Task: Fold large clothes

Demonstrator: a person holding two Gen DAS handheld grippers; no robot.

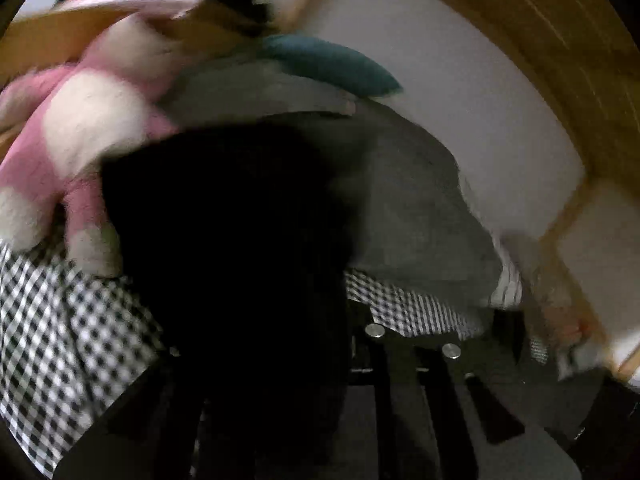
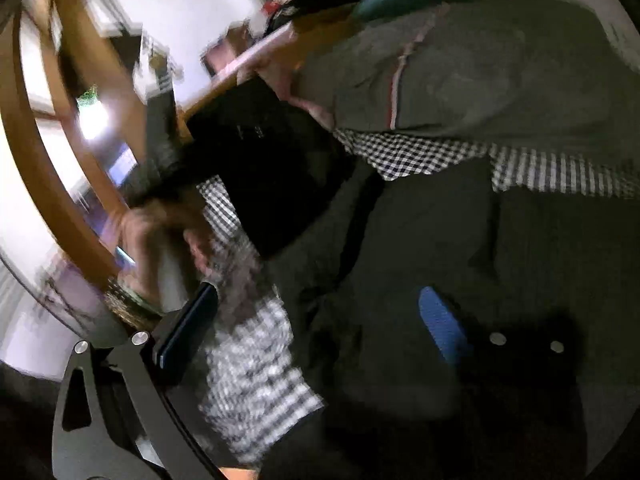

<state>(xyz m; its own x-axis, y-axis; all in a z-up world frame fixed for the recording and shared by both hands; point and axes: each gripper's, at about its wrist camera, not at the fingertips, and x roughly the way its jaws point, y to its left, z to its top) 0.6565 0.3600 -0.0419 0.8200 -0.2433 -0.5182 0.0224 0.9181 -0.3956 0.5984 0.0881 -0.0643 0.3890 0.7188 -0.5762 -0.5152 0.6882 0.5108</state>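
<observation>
The dark garment (image 2: 420, 248) lies spread over the checked bedcover (image 2: 256, 392); a fold of it hangs black across the left wrist view, hiding the left gripper (image 1: 304, 344), so whether its jaws are clamped cannot be told. The right gripper (image 2: 320, 316) stands with jaws wide apart, holding nothing. Risks, in my judgement: the pink plush toy (image 1: 80, 152) and grey cushion (image 1: 400, 208) crowd the garment and could snag a fold; blurred frames suggest haste, inviting a missed edge.
</observation>
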